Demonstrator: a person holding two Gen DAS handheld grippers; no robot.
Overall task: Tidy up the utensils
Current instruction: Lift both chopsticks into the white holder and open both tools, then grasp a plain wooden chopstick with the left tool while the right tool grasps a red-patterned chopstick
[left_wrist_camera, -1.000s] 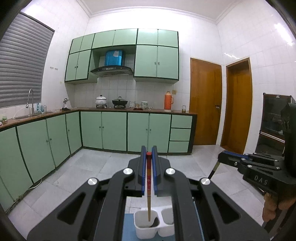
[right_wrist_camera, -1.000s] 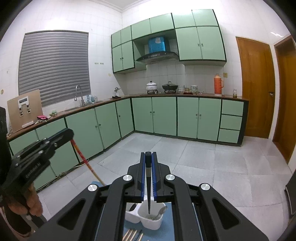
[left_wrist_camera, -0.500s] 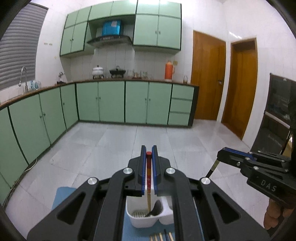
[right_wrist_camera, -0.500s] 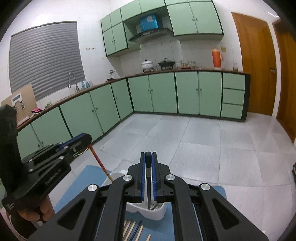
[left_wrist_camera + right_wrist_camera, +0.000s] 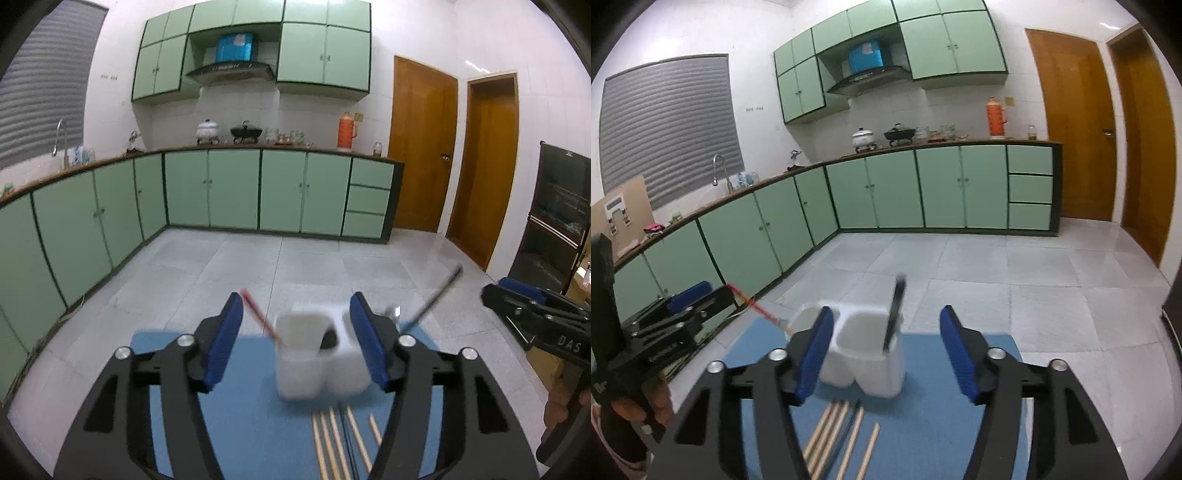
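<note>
A white two-compartment holder stands on a blue mat. My left gripper hangs just before it. Its jaws are opening, and the pads touch nothing. A red-tipped chopstick leans free in the left compartment. My right gripper is also opening, its pads clear of everything. The dark-handled utensil it held stands loose in the right compartment. Several wooden chopsticks lie on the mat in front of the holder.
The mat lies on a pale surface above a grey tiled floor. Green kitchen cabinets run along the back and left. Two wooden doors are at the right. In each view the other gripper stands at the picture's edge, held by a hand.
Both grippers sank toward the holder and went from shut to open. The left let go of the red-tipped chopstick and the right the dark utensil; both now lean in the holder.
</note>
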